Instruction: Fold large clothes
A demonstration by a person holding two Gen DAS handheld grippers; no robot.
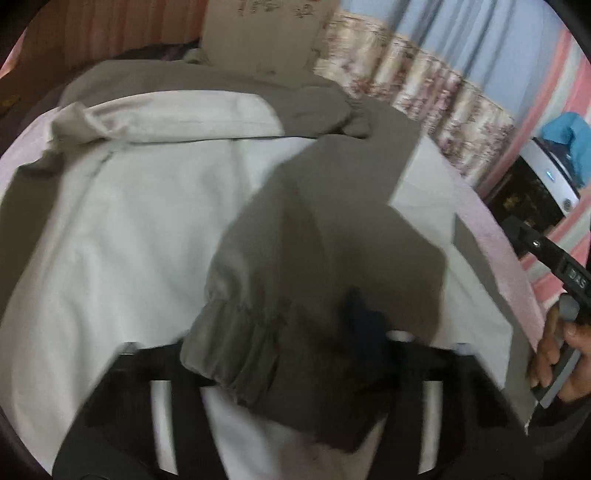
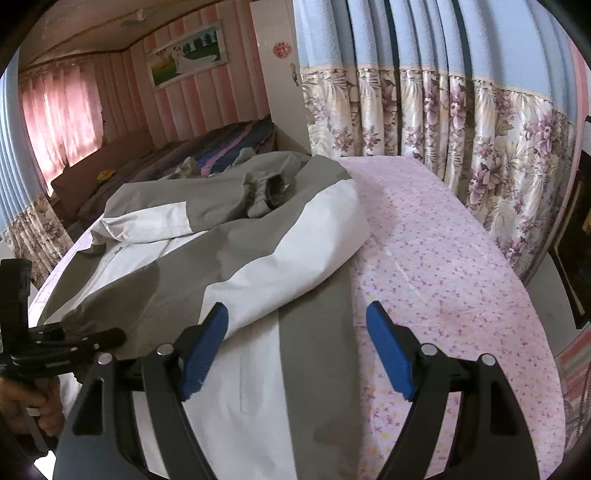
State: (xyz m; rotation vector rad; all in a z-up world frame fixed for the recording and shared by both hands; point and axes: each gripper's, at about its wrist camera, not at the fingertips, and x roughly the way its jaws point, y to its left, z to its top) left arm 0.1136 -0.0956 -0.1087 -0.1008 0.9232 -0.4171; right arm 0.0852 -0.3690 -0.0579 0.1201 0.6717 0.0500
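A large grey and white jacket (image 2: 236, 266) lies spread on a bed with a pink flowered sheet (image 2: 443, 266). In the left wrist view, my left gripper (image 1: 365, 332) is shut on the elastic cuff of a grey sleeve (image 1: 295, 258) and holds it lifted over the white body of the jacket (image 1: 129, 229). The cuff drapes over the jaws and hides most of them. My right gripper (image 2: 295, 347) is open and empty above the jacket's near hem, its blue pads (image 2: 388, 350) wide apart. The left gripper also shows in the right wrist view (image 2: 92, 338), at the left edge.
A flowered curtain (image 2: 443, 122) hangs behind the bed on the right. A second bed with dark bedding (image 2: 184, 155) stands at the back. A cardboard box (image 1: 262, 33) stands beyond the jacket's far end. A dark cabinet (image 1: 524, 199) is at the right.
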